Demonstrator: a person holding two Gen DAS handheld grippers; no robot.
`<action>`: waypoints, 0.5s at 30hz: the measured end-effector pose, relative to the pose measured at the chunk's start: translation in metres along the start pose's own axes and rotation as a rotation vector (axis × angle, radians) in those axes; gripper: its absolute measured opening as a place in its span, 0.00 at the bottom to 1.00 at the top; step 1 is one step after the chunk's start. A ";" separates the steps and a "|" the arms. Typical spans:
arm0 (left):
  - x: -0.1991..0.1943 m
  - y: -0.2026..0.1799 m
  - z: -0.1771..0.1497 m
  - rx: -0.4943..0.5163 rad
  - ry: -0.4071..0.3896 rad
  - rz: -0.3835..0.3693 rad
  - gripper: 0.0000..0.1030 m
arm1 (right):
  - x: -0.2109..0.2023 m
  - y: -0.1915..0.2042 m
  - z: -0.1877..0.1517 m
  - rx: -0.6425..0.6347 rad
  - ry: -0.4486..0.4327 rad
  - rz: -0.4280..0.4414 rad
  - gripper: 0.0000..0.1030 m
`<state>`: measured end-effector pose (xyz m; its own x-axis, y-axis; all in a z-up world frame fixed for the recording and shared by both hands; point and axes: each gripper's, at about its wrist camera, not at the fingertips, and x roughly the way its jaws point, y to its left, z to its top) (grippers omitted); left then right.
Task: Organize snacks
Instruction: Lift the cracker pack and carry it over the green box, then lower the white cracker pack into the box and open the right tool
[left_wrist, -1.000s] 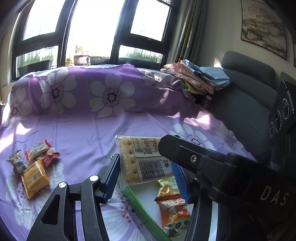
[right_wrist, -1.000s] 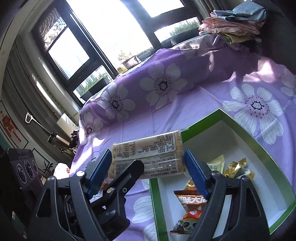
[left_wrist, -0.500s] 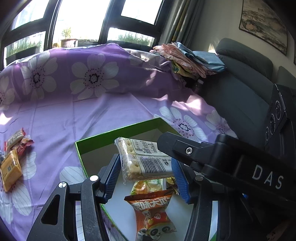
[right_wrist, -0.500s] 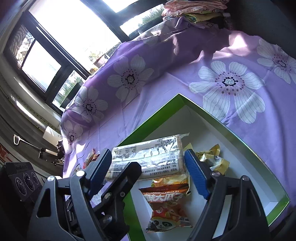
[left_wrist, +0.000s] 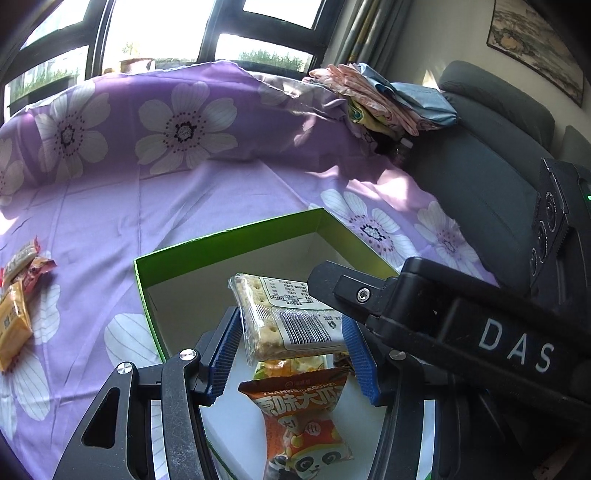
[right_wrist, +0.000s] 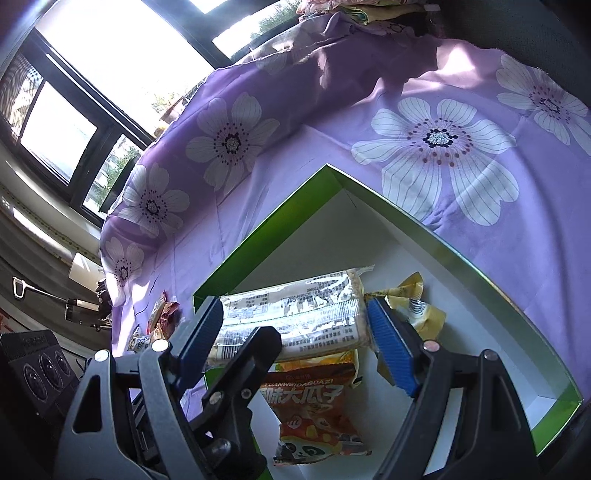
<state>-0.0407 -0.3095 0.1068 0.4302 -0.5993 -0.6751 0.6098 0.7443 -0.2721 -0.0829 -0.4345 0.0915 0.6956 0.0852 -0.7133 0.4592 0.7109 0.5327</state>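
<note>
Above the green-rimmed white cardboard box (left_wrist: 229, 240), the left gripper (left_wrist: 291, 343) is clamping a clear-wrapped cracker packet (left_wrist: 288, 317) between its blue pads, over an orange panda-printed seed bag (left_wrist: 303, 417) lying inside. Loose snack packets (left_wrist: 18, 295) are sitting on the purple floral cloth (left_wrist: 110, 206). From the right wrist, the right gripper (right_wrist: 295, 332) is squeezing a longer cracker packet (right_wrist: 291, 317) endwise, hanging over that box (right_wrist: 480, 273) beside yellow wrappers (right_wrist: 417, 302).
</note>
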 end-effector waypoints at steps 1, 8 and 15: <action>0.001 0.000 0.000 0.001 0.002 0.002 0.55 | 0.001 -0.001 0.000 0.005 0.006 0.001 0.80; 0.010 0.004 -0.001 -0.021 0.038 -0.003 0.55 | 0.006 -0.005 0.001 0.025 0.030 -0.014 0.80; 0.013 0.004 -0.003 -0.018 0.041 0.011 0.55 | 0.011 -0.003 0.000 0.025 0.049 -0.031 0.80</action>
<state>-0.0349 -0.3138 0.0945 0.4090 -0.5783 -0.7059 0.5925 0.7566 -0.2766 -0.0766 -0.4360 0.0822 0.6536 0.0976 -0.7505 0.4939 0.6964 0.5207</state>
